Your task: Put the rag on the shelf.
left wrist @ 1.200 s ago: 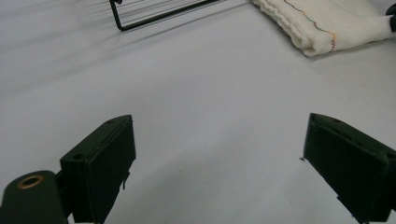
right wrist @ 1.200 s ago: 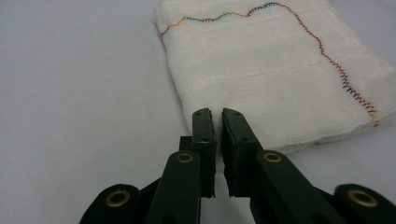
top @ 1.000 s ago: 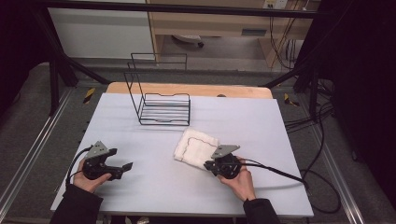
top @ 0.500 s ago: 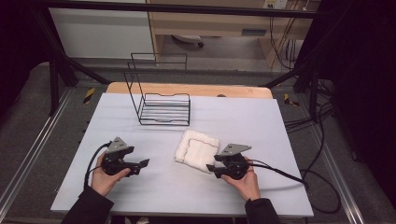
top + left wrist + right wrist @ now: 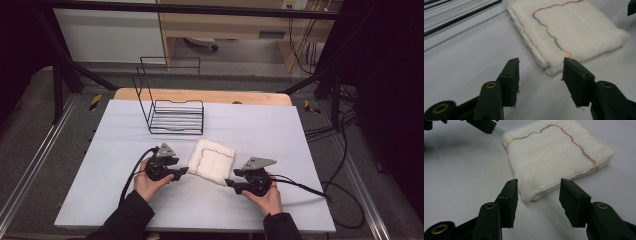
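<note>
A folded white towel [image 5: 212,161] with a multicoloured stitched line lies on the white table top [image 5: 300,140] between my two grippers. My left gripper [image 5: 183,171] sits at its left front corner. In the left gripper view the jaws [image 5: 541,72] stand apart and have just been closing, with the towel [image 5: 574,27] corner just ahead of their tips. My right gripper [image 5: 230,183] is at the towel's right front corner. Its jaws [image 5: 536,195] opened from shut and then narrowed a little. The towel [image 5: 554,157] corner lies between them, untouched by the pads.
A black wire rack [image 5: 172,112] stands behind the towel at the back left, and its base [image 5: 454,15] shows in the left gripper view. Cables [image 5: 345,165] trail off the table's right side. The left gripper's jaws [image 5: 484,125] show beyond the towel in the right gripper view.
My left gripper has moved right across the table to the towel's left corner. My right gripper has let go of the towel's edge and drawn back a little toward the front.
</note>
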Tool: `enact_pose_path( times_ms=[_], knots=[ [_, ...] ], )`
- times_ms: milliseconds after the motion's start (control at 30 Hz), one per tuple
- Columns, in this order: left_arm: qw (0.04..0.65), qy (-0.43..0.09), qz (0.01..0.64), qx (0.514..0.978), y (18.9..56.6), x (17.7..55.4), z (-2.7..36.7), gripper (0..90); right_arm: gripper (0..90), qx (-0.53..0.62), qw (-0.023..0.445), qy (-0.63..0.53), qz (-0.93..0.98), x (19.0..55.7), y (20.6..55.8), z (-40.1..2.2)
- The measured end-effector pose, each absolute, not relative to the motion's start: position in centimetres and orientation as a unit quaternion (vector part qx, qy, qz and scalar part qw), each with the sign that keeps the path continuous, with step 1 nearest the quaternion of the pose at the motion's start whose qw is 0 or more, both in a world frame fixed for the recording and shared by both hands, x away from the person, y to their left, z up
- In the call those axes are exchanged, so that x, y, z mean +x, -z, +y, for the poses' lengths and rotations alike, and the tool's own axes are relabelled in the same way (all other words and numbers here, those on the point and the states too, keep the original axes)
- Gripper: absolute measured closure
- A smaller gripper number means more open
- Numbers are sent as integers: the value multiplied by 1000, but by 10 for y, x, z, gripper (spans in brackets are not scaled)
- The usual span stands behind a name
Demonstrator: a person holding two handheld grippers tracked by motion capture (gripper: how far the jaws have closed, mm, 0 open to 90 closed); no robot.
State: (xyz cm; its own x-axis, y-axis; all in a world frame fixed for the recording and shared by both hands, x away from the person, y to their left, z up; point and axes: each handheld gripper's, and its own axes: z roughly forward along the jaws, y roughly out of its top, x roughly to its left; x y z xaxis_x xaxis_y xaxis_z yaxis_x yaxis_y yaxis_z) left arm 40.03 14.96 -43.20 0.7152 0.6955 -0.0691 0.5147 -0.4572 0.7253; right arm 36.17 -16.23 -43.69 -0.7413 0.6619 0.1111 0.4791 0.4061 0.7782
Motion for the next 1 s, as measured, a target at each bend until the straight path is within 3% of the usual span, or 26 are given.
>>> enact_pose_path(
  times_ms=[367, 567, 733, 1000],
  knots=[
    [372, -98, 361, 849, 448, 405, 134, 734, 571, 319, 109, -402, 851, 367, 445, -143],
    [374, -91, 367, 847, 447, 406, 134, 842, 681, 312, 114, -386, 860, 371, 451, -140],
    [375, -90, 368, 846, 446, 406, 135, 869, 792, 312, 108, -389, 860, 372, 450, -140],
    [376, -98, 363, 847, 438, 406, 144, 876, 819, 308, 83, -397, 861, 369, 444, -133]
  ],
)
